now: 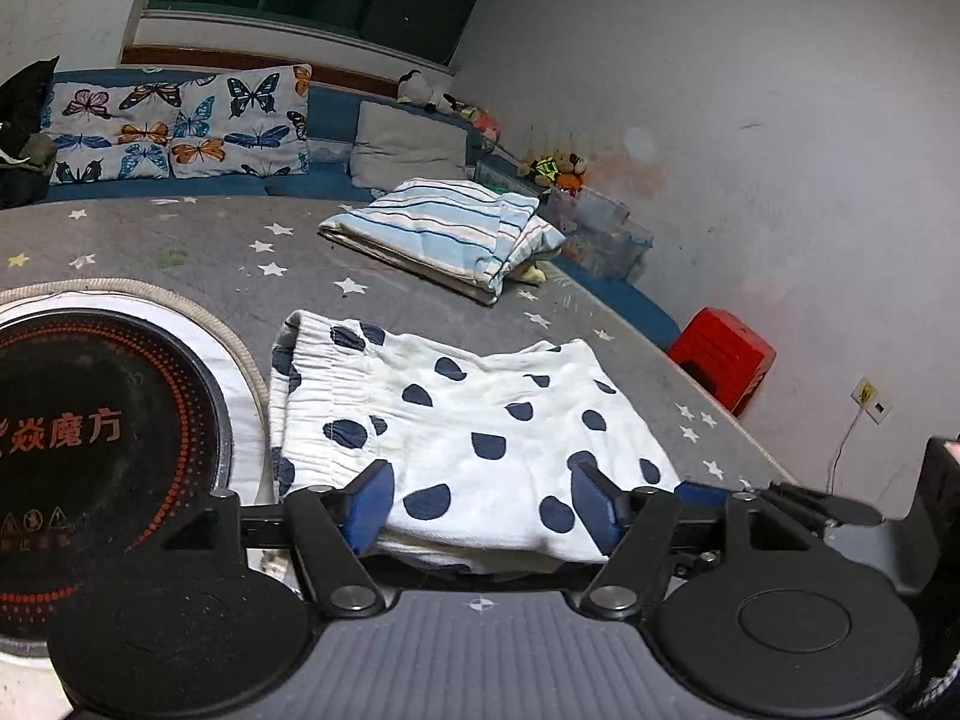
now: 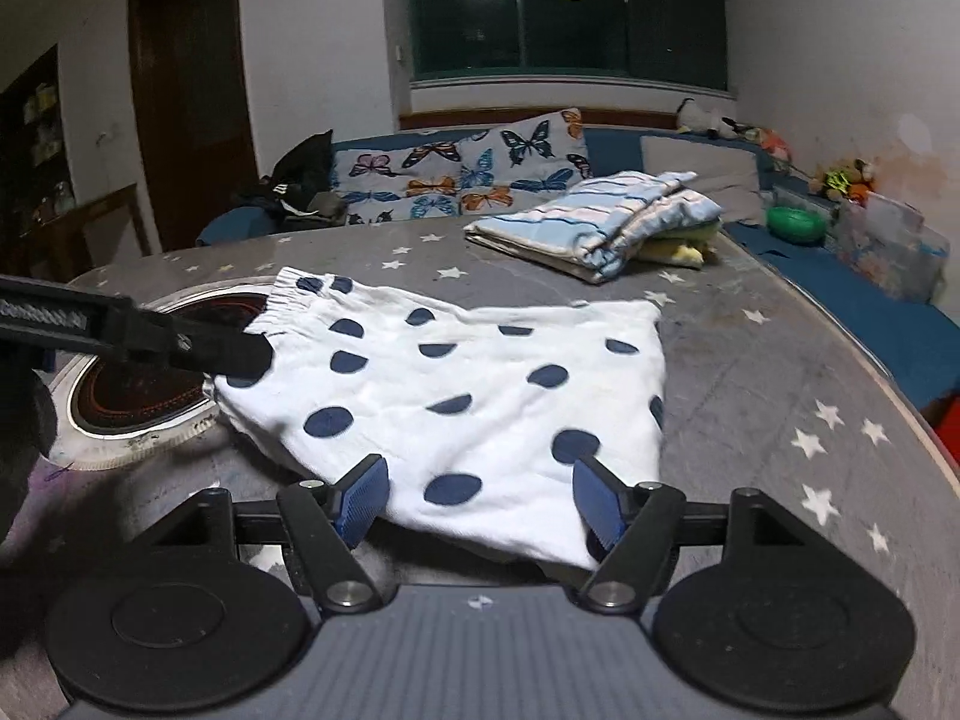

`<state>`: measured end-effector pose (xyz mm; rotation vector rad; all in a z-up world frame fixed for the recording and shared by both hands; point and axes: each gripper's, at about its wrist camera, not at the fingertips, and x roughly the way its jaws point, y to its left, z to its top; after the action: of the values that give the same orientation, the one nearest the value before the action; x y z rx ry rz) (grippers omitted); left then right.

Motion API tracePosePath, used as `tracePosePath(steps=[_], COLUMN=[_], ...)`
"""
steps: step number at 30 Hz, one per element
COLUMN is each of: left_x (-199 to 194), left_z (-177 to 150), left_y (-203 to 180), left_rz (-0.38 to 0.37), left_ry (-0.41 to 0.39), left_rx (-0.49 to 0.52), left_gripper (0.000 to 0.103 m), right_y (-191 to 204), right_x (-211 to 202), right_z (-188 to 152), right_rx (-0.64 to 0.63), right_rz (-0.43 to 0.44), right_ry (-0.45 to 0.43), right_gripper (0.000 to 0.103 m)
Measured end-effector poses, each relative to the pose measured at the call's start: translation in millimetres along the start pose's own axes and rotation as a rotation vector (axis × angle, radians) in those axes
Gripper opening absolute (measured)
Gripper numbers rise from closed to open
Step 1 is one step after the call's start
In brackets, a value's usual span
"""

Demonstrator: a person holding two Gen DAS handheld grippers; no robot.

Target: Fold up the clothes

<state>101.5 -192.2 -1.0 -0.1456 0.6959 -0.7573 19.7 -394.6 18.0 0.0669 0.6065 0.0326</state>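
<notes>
A white garment with navy dots (image 1: 480, 420) lies folded flat on the grey star-printed table (image 1: 198, 252), its elastic waistband toward the left. My left gripper (image 1: 483, 501) stands open at the garment's near edge; its blue pads (image 1: 372, 498) flank the cloth without pressing it. In the right wrist view the same garment (image 2: 468, 384) spreads out ahead, and my right gripper (image 2: 479, 498) is open over its near corner, the cloth lying loose between the pads (image 2: 594, 501). The left gripper's black body (image 2: 150, 339) shows at the garment's waistband end.
A round induction hob (image 1: 102, 438) is set in the table left of the garment. A folded blue-striped cloth (image 1: 444, 234) lies at the table's far side. Beyond are butterfly pillows (image 1: 174, 126), a red stool (image 1: 720, 354) and clear boxes (image 2: 888, 246) by the wall.
</notes>
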Motion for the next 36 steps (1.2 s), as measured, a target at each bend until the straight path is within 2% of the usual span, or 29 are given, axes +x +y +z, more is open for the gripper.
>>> tracePosePath(steps=[4,7,10,12,14,18,24,36], left_x=[-6.4,-11.6,-15.0,-17.5,-21.2,-27.4,-34.6,-51.6], left_z=[-5.9,-11.5,-16.3,-19.6,-22.3,-29.0,-38.5,-56.5], left_y=[-2.1,-2.6,-1.7,-1.5,-1.7,-0.5,-0.5,2.1], left_rz=[-0.001,0.007,0.016,0.022,0.028,0.044,0.074,0.059], left_ry=[0.007,0.012,0.02,0.024,0.022,0.03,0.041,0.033], left_rx=[-0.018,-0.028,-0.034,-0.036,-0.031,-0.03,-0.019,-0.045], left_gripper=[0.08,0.089,0.094,0.1,0.103,0.103,0.103,0.103], right_y=[-2.8,-3.5,-2.3,-0.8,0.9,5.3,11.6,24.5], right_x=[-5.4,-13.4,-18.2,-20.4,-22.2,-26.9,-30.5,-43.4], right_z=[-7.2,-10.8,-15.4,-18.6,-21.4,-25.8,-30.0,-34.0], right_rx=[0.043,0.077,0.1,0.112,0.118,0.127,0.138,0.161], right_rz=[-0.013,-0.018,-0.029,-0.039,-0.048,-0.062,-0.09,-0.098], right_ry=[-0.009,-0.029,-0.031,-0.027,-0.026,-0.029,-0.015,-0.033], right_gripper=[0.073,0.083,0.086,0.095,0.096,0.103,0.103,0.103])
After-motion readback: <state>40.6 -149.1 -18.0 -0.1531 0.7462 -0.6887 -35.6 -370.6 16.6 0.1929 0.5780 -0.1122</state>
